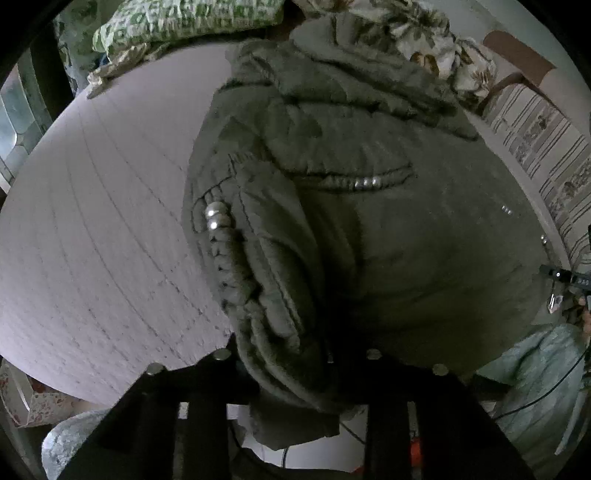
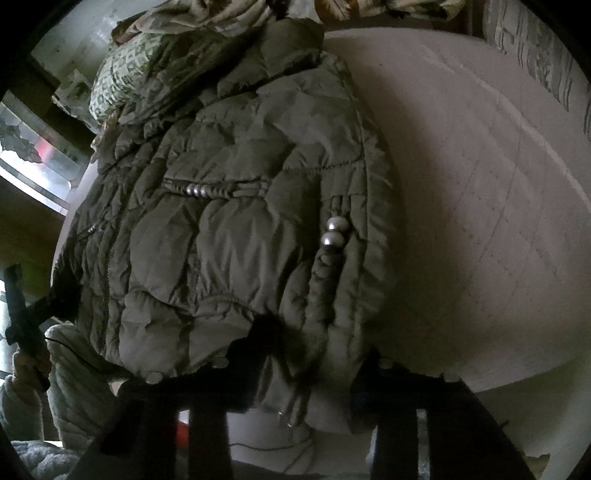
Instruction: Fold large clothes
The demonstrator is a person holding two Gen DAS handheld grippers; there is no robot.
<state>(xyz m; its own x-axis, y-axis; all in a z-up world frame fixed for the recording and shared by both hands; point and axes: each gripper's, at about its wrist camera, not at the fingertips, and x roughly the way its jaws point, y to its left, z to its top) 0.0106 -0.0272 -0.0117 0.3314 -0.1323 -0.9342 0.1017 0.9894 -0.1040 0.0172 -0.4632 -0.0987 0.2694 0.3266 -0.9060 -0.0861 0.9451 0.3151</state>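
The olive-green quilted puffer jacket (image 1: pixel 369 206) lay spread on a pale lilac bedsheet with faint stitched lines (image 1: pixel 92 221), its hood end toward 12 o'clock and its hem at 6 o'clock, hanging slightly over the bed's near edge. A zip pocket with silver beads (image 1: pixel 364 182) crossed the chest, and 2 silver snap studs (image 1: pixel 214 218) sat on a gathered side seam.

The left gripper (image 1: pixel 295 373) had its dark jaws drawn close on the hem, with a thick roll of fabric bunched between them at 6 o'clock; it looked to be pinching that fold. The right gripper (image 2: pixel 303 369) was likewise nipped onto the hem at the opposite corner, fabric caught between its jaws. No earlier view allowed more to be said.

Judging by this, both lower corners had been taken, and the fold of the hem up toward the hood was about to start. The next move would call for lifting both corners evenly and carrying them toward 12 o'clock without letting the slippery shell slide out.

A green-and-white patterned pillow (image 1: pixel 177 22) lay at 11 o'clock and a floral cloth (image 1: pixel 424 40) at 1 o'clock. The pillow's print resembled lettering, but nothing could be read.
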